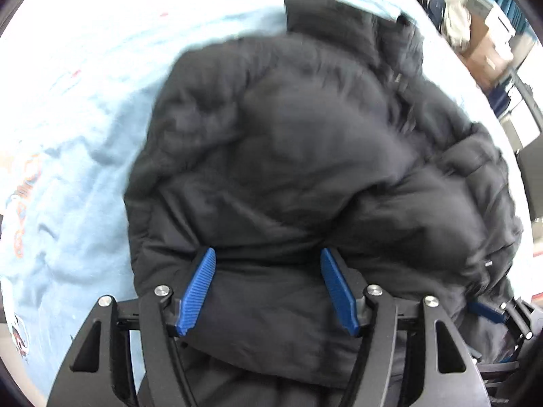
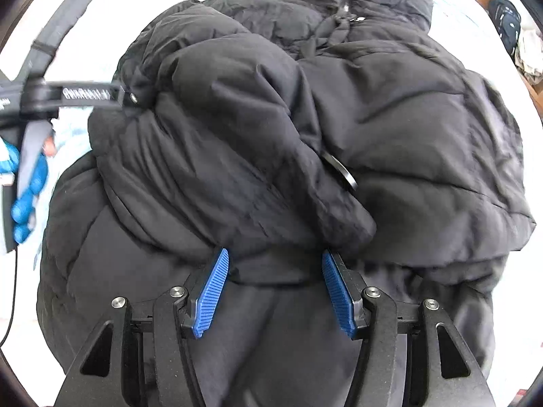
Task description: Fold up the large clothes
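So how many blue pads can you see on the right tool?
2: one pad on the left and one pad on the right, both over the black jacket. None seem hidden.

A pale blue sheet (image 1: 88, 108) with scattered red and orange prints covers the surface, rumpled into soft folds at the left. A black puffer jacket (image 1: 288, 156) lies directly on it, bunched and partly folded over itself, collar toward the far edge, zipper visible from the right wrist view.
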`<state>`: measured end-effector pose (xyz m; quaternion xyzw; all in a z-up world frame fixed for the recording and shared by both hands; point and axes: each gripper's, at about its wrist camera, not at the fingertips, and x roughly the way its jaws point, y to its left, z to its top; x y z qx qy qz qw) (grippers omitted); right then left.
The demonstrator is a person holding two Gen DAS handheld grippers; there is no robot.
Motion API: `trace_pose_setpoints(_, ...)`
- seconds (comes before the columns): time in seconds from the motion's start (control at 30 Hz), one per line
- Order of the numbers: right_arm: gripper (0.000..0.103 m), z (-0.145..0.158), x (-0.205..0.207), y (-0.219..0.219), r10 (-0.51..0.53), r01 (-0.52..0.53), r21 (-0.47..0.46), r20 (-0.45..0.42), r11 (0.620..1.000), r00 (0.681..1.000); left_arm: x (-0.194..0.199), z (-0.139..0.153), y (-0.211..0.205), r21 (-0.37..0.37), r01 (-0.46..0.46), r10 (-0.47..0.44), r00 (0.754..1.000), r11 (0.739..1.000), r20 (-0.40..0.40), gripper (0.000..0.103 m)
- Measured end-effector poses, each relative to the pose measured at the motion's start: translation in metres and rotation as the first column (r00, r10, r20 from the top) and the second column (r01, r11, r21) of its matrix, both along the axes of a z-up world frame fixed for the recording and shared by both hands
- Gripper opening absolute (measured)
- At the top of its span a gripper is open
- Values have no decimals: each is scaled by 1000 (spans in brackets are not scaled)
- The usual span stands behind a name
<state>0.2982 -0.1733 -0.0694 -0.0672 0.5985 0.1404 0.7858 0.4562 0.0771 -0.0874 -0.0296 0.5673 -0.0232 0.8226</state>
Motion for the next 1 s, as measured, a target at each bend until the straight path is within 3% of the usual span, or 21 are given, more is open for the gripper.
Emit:
trace_pose_setpoints(0.17,58,37,5,-30,-55,53,30,67,998,996,10,28,-41,-20,59,-58,995,998,81,63)
trace_pose_setpoints(0.3,60,63,31,-43,-85,80,35,153,996,985,18,17,-79,-25,122,-120,990,992,78,63)
trace_pose_setpoints(0.37,62,61,43,-43,-83,80,31,155,996,984,24,2,-91,-20,119,-117,992,993,52,65)
trace_pose_setpoints(0.53,62,15,58,-45,-93,95,-27,78,995,993,34,-31,-97,-16,73,-73,997,997,-7,70)
trace_pose_setpoints(0.7,62,-2,63,-50,-79,82,-64,48,995,996,40,-44,-99,7,81,-80,996,997,-44,74)
trace_pose_setpoints(0.83,62,6,67,-48,-95,97,-90,25,991,995,38,-29,-95,-14,55,-55,997,998,-44,74)
trace_pose_setpoints(1.0,62,41,54,-42,-130,134,-39,82,990,988,14,4,-81,-17,8,-7,999,1000,54,74)
